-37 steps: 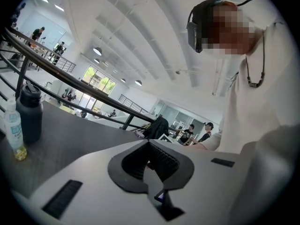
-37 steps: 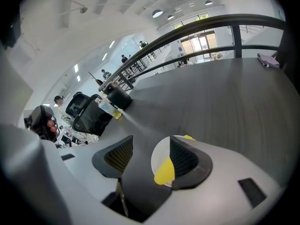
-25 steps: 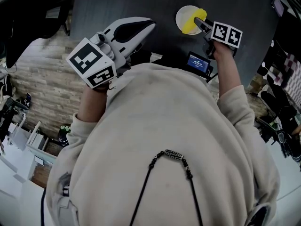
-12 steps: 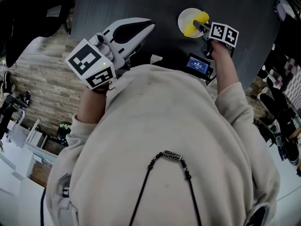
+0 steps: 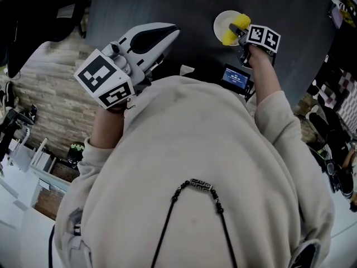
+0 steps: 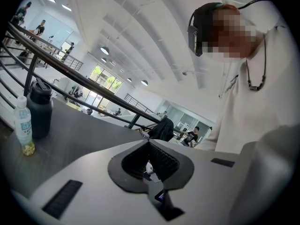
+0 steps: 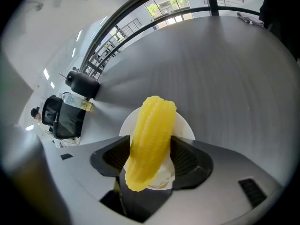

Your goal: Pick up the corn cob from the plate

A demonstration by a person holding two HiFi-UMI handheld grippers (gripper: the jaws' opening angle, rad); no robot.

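Between the right gripper's [image 7: 151, 150] jaws, spread wide, lies the yellow corn cob [image 7: 152, 135], lengthwise on the white plate [image 7: 186, 125] directly beneath. The pads flank its near end on both sides, and no squeeze on it shows. Beyond the plate stretches the dark counter [image 7: 225, 69]. Off to that gripper's left, the left gripper [image 6: 150, 146] hangs over the counter's edge, its jaws closed tip to tip with nothing between them.

Dark grey tbl [image 5: 201, 4], white plate [image 5: 220, 21] on it, water btl [image 6: 22, 125] + black flask [image 6: 40, 112]
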